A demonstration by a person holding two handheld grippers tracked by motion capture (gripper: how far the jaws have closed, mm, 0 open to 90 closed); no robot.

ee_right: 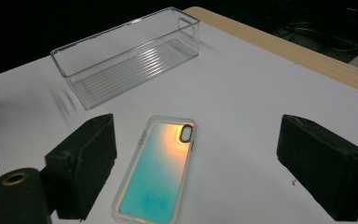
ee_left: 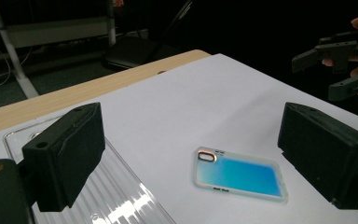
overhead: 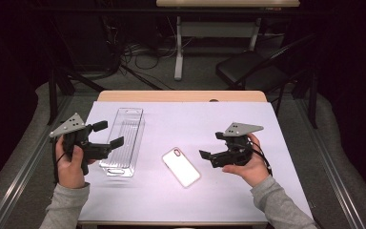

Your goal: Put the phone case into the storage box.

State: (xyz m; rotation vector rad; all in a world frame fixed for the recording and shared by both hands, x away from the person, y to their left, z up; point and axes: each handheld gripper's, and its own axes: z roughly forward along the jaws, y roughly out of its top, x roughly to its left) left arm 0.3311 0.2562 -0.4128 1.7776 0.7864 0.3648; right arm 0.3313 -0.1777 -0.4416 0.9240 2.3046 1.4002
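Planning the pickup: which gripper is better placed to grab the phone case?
Probably right. The right gripper is open beside the phone case, which lies between its jaws in its own view. The left gripper hovers over the clear bin.

**Materials and finishes**

Phone case (ee_right: 156, 170): glossy, smooth; iridescent blue-to-orange back, translucent pale rim, dark ring at the camera cut-out.
Bin (ee_right: 121, 56): clear hard plastic, glossy, ribbed floor catching highlights.
Sheet (overhead: 186, 129): white, matt, smooth, paper-like.
Table (overhead: 181, 96): pale wood-look edge, satin.
Left gripper (overhead: 106, 134): matt black plastic, jaw faces slightly grainy; grey matt plate.
Right gripper (overhead: 208, 146): same matt black plastic, grey plate.
Sleeves (overhead: 279, 202): grey knit cloth, soft.
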